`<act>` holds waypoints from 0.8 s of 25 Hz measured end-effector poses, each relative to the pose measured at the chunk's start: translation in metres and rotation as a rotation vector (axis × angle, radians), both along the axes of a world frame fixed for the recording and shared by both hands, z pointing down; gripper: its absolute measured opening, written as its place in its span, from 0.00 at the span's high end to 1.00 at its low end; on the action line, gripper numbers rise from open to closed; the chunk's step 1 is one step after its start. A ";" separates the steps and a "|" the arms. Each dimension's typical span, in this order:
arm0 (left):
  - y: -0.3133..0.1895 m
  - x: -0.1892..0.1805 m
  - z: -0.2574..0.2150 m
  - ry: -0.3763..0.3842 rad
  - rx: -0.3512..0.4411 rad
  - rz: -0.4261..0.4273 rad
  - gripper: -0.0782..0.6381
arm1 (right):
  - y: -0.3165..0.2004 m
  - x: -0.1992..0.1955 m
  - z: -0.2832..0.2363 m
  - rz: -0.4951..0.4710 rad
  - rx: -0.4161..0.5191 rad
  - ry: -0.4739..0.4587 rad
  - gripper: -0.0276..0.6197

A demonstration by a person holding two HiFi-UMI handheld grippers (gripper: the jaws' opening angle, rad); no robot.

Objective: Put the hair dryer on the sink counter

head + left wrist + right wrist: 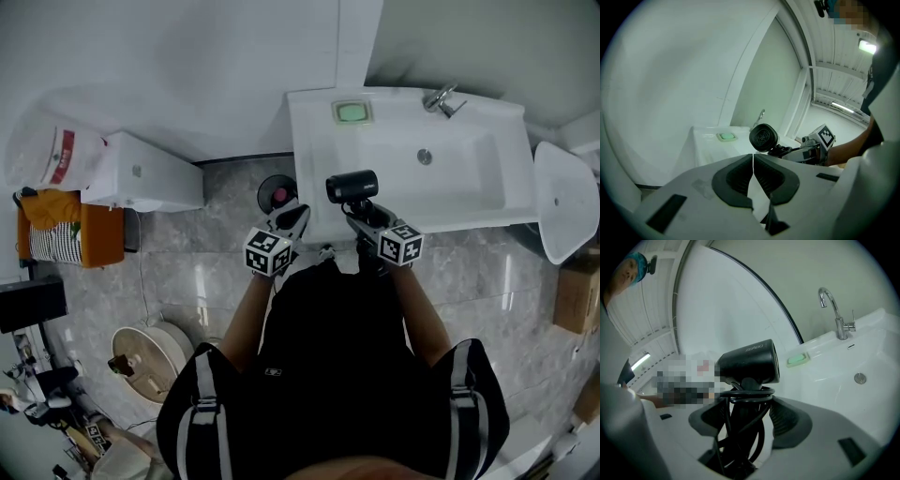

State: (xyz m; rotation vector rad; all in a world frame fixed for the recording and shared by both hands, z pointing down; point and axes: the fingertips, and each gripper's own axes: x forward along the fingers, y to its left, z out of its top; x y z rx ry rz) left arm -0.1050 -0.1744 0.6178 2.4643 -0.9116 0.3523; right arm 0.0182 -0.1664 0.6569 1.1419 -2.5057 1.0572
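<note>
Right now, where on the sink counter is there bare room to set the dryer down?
Bare: the flat left ledge of the sink counter, between the soap dish and the front edge, near the hair dryer in the right gripper. Back rim holds dish and faucet; the rest is basin.

**Lettering, legible:** none can be read outright.

**Black barrel-shaped hair dryer** (747, 363): one short line of pale lettering along the barrel's side, seen in the right gripper view. It is too small and slanted to read.

**White plastic bag** (56, 150), head view, far left: a red label strip with pale print, illegible.

**White marker cubes** (267, 251) on the left claw (294, 216) and right claw (360, 208): black-and-white square code patterns only.
</note>
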 end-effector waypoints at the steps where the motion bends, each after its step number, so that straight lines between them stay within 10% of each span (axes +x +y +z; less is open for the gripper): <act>1: -0.001 -0.001 0.001 -0.001 0.000 -0.003 0.87 | -0.003 -0.002 0.001 -0.001 -0.001 -0.005 0.45; 20: -0.013 -0.020 0.006 -0.001 -0.021 -0.088 0.87 | -0.043 -0.017 0.055 -0.015 -0.094 0.063 0.45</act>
